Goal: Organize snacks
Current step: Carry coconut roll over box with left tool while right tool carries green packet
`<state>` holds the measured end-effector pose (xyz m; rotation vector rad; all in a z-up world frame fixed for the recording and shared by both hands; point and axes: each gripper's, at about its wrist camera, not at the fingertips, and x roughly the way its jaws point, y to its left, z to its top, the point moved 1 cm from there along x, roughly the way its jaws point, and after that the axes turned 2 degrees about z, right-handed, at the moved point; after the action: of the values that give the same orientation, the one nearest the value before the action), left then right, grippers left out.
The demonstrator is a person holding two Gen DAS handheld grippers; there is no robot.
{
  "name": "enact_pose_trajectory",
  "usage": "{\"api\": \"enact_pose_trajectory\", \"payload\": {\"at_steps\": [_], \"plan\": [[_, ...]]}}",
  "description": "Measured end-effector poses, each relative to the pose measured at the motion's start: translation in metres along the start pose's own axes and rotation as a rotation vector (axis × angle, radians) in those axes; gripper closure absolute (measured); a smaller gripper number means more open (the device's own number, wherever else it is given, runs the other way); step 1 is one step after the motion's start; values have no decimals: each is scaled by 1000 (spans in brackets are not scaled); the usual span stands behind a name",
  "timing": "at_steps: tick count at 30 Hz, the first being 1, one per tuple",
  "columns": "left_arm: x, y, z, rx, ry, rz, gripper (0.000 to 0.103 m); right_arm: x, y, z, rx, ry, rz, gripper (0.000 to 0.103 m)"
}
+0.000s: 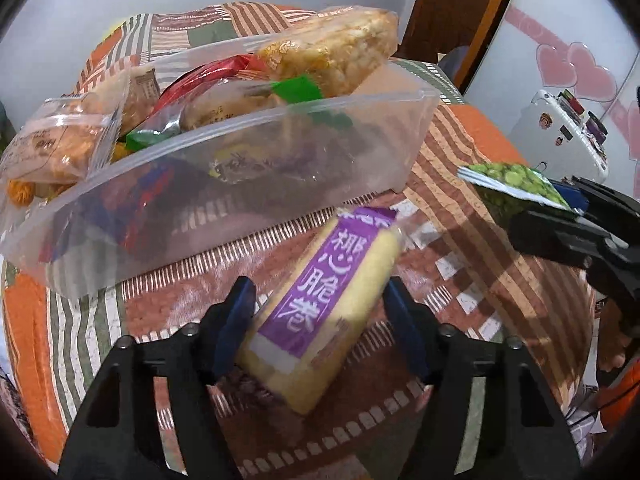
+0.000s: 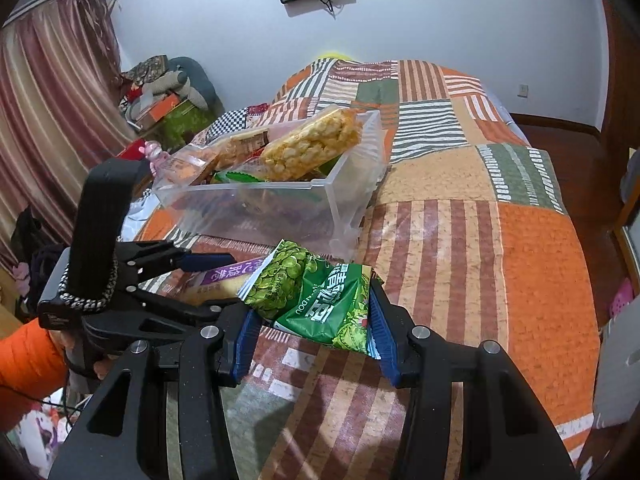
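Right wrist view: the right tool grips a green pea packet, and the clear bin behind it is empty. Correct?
Not quite. The right tool does grip the green pea packet, but the clear bin is piled with snack packets, as the right wrist view shows.

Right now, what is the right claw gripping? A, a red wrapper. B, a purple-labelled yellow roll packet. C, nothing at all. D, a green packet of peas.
D: the right claw is closed on the green pea packet, lifted off the bedspread, while the purple-labelled roll packet lies between the left claw's pads.
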<state>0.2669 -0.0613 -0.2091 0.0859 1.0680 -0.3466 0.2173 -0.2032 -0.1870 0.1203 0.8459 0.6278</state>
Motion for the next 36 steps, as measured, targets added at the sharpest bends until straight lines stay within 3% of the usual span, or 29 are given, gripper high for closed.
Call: {"api": "enact_pose_trajectory", "payload": {"at_steps": [4, 10, 23, 36], "plan": [[-11, -7, -13, -1, -15, 4, 51, 1, 1, 2, 4, -3, 7, 57], [-33, -17, -33, 22, -56, 54, 60, 0, 4, 4, -5, -9, 6, 57], [-93, -2, -46, -35, -178, 107, 61, -10, 19, 17, -32, -53, 5, 57], [-142, 15, -9, -90, -361, 138, 61, -21, 36, 54, -66, -163, 10, 57]]}}
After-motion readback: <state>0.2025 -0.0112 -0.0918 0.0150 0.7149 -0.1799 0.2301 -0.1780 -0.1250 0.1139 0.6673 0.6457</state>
